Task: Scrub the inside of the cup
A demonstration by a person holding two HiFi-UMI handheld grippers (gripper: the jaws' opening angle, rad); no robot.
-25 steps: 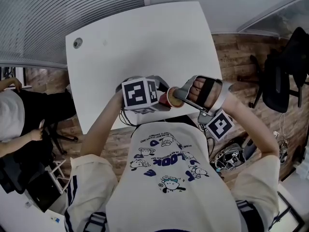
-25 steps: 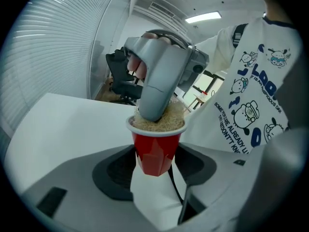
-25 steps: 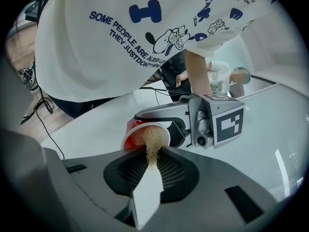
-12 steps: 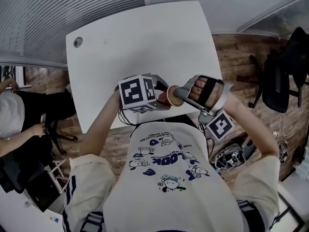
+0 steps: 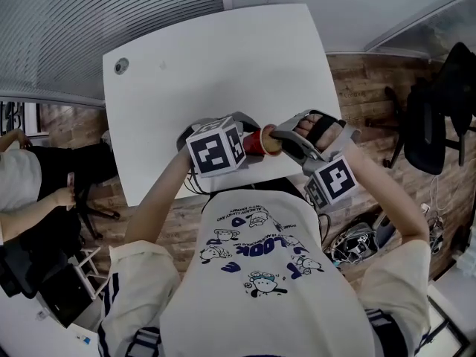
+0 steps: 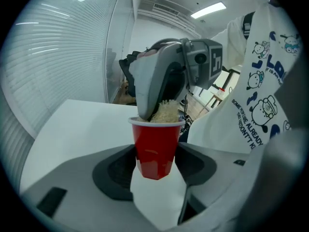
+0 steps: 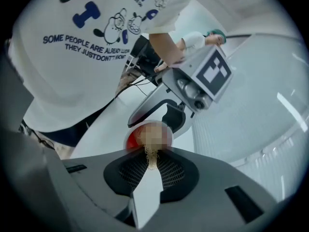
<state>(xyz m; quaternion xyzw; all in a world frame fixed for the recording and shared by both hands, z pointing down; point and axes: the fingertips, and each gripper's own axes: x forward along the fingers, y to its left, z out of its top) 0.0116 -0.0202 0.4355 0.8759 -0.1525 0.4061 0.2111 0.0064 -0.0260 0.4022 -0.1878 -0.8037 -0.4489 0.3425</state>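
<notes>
Three cameras, one overhead and two jaw-mounted, all converging on one red cup (image 5: 255, 141).
Head view: high, facing steeply down; printed shirt (image 5: 260, 274) at lower centre, white table (image 5: 223, 58) at upper centre, cup small at mid-frame. Left gripper view: rides the left gripper (image 5: 248, 146), looks along its jaws, very near; cup side-on at centre, right gripper (image 5: 275, 135) behind it, shirt at right. Right gripper view: opposite facing, equally near; cup mouth at centre, left gripper above it, shirt at upper left. Shared by both gripper views: cup, fibre scrubber (image 6: 166, 112), shirt, table.
</notes>
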